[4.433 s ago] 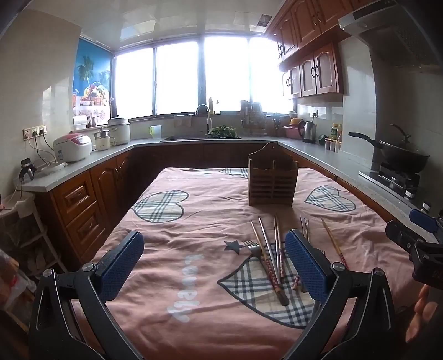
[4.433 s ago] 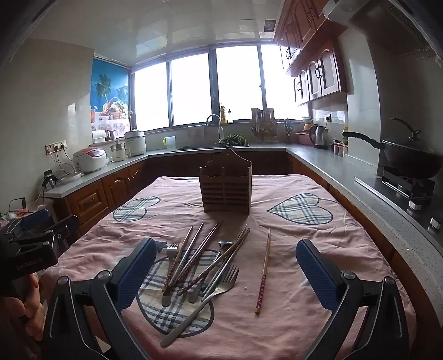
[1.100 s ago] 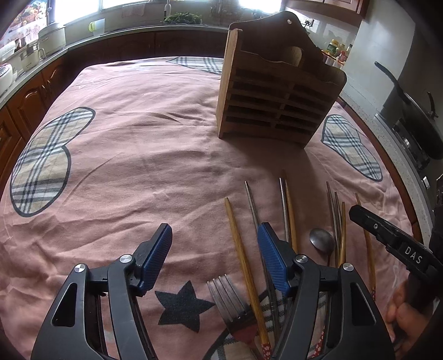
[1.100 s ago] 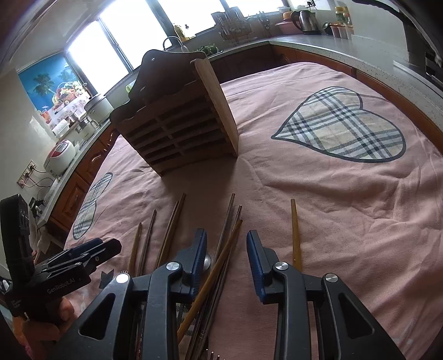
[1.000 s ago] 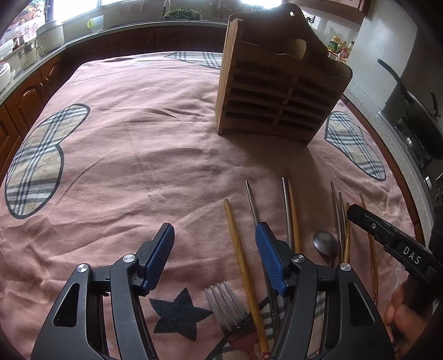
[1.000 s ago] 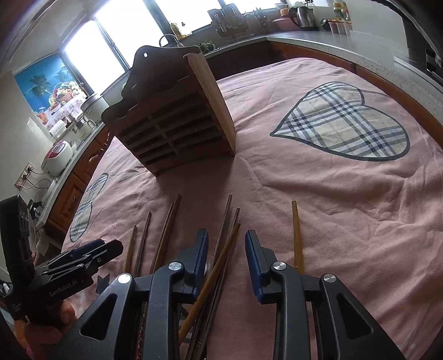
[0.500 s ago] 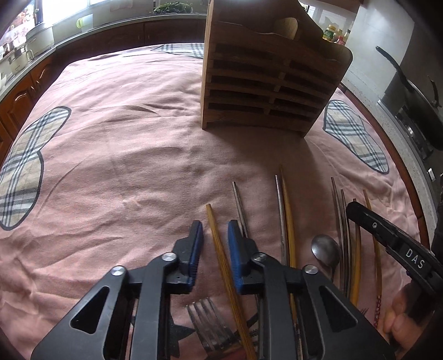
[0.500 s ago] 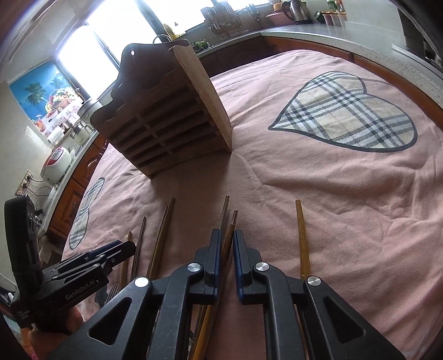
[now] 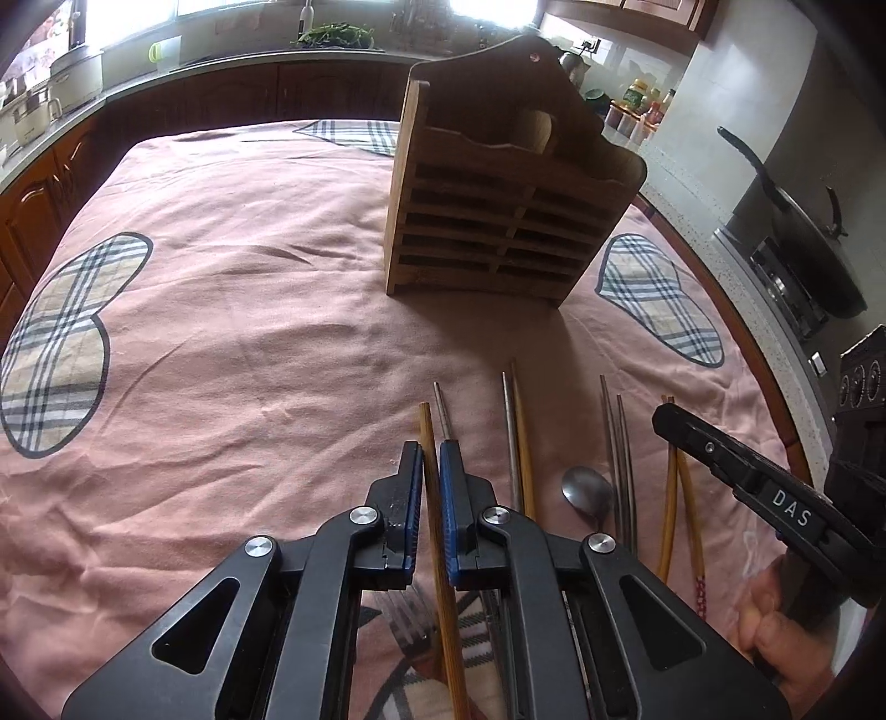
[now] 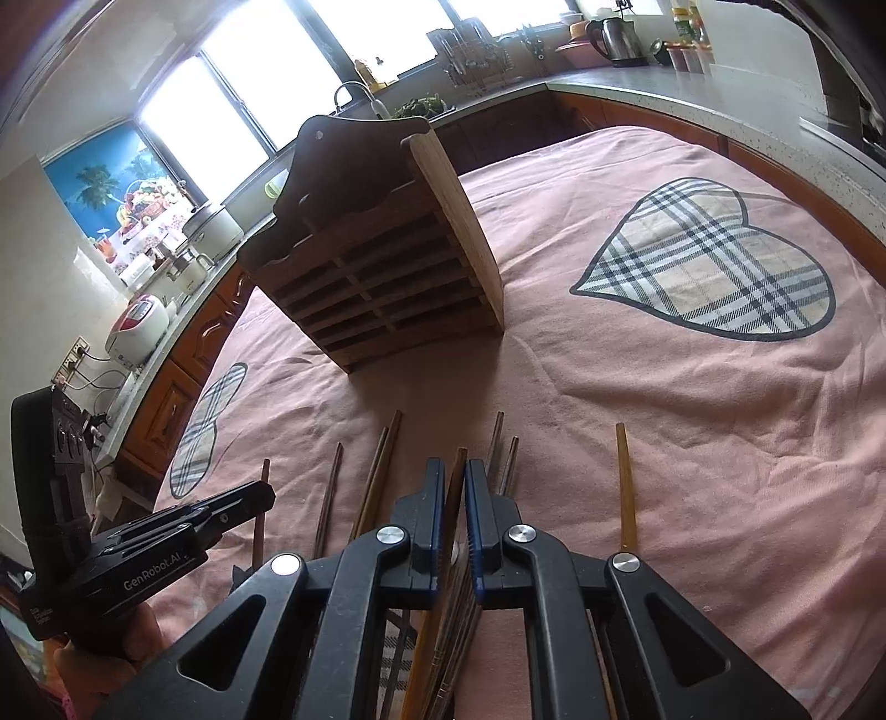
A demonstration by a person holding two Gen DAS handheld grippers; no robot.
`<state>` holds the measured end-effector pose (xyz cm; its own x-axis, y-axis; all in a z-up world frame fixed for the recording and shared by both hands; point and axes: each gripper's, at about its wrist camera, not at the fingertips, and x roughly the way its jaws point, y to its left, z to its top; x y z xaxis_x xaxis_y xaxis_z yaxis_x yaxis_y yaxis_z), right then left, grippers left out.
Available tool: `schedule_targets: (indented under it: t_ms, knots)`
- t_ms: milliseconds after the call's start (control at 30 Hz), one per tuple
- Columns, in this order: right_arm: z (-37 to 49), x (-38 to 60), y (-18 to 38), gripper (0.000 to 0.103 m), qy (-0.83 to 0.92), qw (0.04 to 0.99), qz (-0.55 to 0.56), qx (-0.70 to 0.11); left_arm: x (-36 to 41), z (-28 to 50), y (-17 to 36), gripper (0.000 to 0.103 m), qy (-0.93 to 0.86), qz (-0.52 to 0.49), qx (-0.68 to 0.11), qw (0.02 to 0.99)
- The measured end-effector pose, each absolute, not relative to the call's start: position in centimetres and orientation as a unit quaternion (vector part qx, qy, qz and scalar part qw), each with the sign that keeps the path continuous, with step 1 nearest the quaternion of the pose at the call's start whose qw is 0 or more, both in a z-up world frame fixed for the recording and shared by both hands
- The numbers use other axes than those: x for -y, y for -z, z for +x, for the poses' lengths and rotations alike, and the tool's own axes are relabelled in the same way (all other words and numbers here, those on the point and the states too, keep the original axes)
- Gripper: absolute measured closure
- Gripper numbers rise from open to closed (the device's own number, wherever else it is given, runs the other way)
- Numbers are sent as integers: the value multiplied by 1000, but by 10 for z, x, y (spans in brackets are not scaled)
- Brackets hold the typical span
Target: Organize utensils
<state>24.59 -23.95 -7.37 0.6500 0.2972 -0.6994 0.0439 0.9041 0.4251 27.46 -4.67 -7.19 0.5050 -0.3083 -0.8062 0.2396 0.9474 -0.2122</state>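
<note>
Chopstick point(image 9: 431, 487) pinched in left hand-held gripper point(image 9: 431, 476), tip toward wooden holder point(image 9: 498, 221).

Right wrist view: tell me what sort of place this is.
A home kitchen, most likely: a sink faucet under the window, an electric kettle and a rice cooker on the countertop, with wooden cabinets below.

left wrist: low, close, angled down over pink cloth-covered surface point(image 9: 232, 343) | right wrist: likewise | shared: slatted wooden utensil rack point(image 9: 498, 221) at 12 o'clock left, 11 o'clock point(image 10: 387, 266) right
</note>
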Motion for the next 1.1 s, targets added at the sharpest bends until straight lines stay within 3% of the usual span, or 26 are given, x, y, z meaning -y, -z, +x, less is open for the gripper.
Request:
schedule_targets:
  t_ms: [633,1100]
  knots:
    - [207,218,7,98,-113,910,176,-357,3,204,-3,98,187,-75,-394,897]
    - [188,204,-25,98,-137,923,155,-324,-19,172,-27,98,186,-94,-353,912]
